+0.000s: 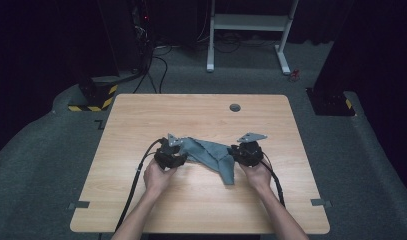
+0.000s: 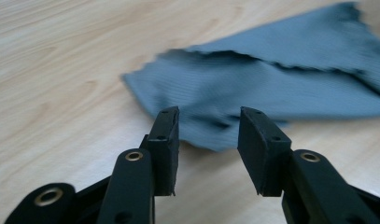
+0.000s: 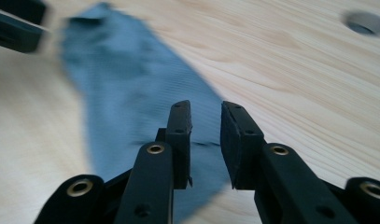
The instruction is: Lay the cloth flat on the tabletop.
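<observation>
Wooden table (image 1: 141, 200) with a round cable hole (image 1: 235, 107) near its far edge; all positions below are given relative to that hole. A grey-blue cloth (image 1: 211, 155) lies flat on the table, nearer the person than the hole and slightly to its left, folded over itself into a rough wedge with one pointed flap (image 1: 229, 176) trailing toward the person.

The left gripper (image 1: 177, 156) sits at the cloth end farther left of the hole, the right gripper (image 1: 239, 154) at the end almost straight below it. In the left gripper view the jaws stand moderately apart with nothing between the pads (image 2: 168, 140); a cloth corner (image 2: 211, 140) lies on the wood just beyond them. In the right gripper view the jaws show a narrower gap, also empty, poised over the cloth's near end (image 3: 201, 158).

Handling, as judged: the cloth appears thin, light and limp, with a fine ribbed weave, so it should drape and fold under its own weight rather than hold shape. It offers little to slip on, yet layers may separate. Best purchase is a pinch at a corner or along a scalloped hem (image 2: 225, 52), taking the upper layer at two well-separated points.
</observation>
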Demonstrator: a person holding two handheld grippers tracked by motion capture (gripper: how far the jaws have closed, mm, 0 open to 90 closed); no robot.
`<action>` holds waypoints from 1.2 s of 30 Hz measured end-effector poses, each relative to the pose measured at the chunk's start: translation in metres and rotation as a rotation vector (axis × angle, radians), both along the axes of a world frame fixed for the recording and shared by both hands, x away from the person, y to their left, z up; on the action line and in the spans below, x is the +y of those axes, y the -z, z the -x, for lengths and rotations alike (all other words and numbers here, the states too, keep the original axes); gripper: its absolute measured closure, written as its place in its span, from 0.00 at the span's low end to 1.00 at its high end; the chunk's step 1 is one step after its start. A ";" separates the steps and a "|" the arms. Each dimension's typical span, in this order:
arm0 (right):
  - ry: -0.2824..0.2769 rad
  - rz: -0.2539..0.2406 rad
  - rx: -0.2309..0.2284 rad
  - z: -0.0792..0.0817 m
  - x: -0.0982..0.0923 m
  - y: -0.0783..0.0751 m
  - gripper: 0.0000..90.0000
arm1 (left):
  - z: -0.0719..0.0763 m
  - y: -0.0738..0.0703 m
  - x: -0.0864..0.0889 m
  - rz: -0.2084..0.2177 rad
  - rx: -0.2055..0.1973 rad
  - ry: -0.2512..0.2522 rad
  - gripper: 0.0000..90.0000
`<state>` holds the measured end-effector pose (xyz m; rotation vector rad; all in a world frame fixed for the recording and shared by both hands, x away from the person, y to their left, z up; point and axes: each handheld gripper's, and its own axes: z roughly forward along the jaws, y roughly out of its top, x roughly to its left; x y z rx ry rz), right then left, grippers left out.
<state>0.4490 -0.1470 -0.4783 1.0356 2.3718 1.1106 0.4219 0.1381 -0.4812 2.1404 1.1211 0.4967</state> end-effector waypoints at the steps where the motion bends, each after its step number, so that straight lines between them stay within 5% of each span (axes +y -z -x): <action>1: -0.027 0.005 -0.005 0.004 0.006 0.000 0.80 | 0.002 0.002 -0.002 0.011 0.021 0.007 0.63; 4: -0.080 0.061 -0.003 0.011 0.025 0.005 0.76 | 0.004 0.008 -0.006 0.041 0.061 0.001 0.60; 7: -0.083 0.088 -0.012 0.013 0.035 0.012 0.72 | 0.002 0.017 -0.012 0.020 0.085 -0.011 0.59; 11: -0.069 0.105 -0.004 0.010 0.040 0.019 0.71 | -0.001 0.020 -0.015 -0.014 0.072 -0.022 0.62; 13: -0.064 0.124 -0.002 0.007 0.041 0.023 0.80 | -0.004 0.024 -0.019 -0.021 0.063 -0.043 0.64; 14: -0.064 0.124 -0.002 0.007 0.041 0.023 0.80 | -0.004 0.024 -0.019 -0.021 0.063 -0.043 0.65; 15: -0.052 0.126 -0.020 0.006 0.040 0.024 0.95 | -0.006 0.025 -0.019 -0.010 0.067 -0.047 0.70; 22: -0.034 0.117 -0.043 0.002 0.036 0.020 1.00 | -0.009 0.026 -0.020 -0.032 0.065 -0.013 0.98; 30: 0.024 0.073 -0.044 -0.006 0.016 0.007 0.99 | -0.010 0.013 -0.001 -0.041 0.023 -0.033 1.00; 36: 0.102 0.070 0.002 -0.020 0.004 0.016 0.99 | -0.019 0.012 0.024 -0.029 0.021 -0.112 1.00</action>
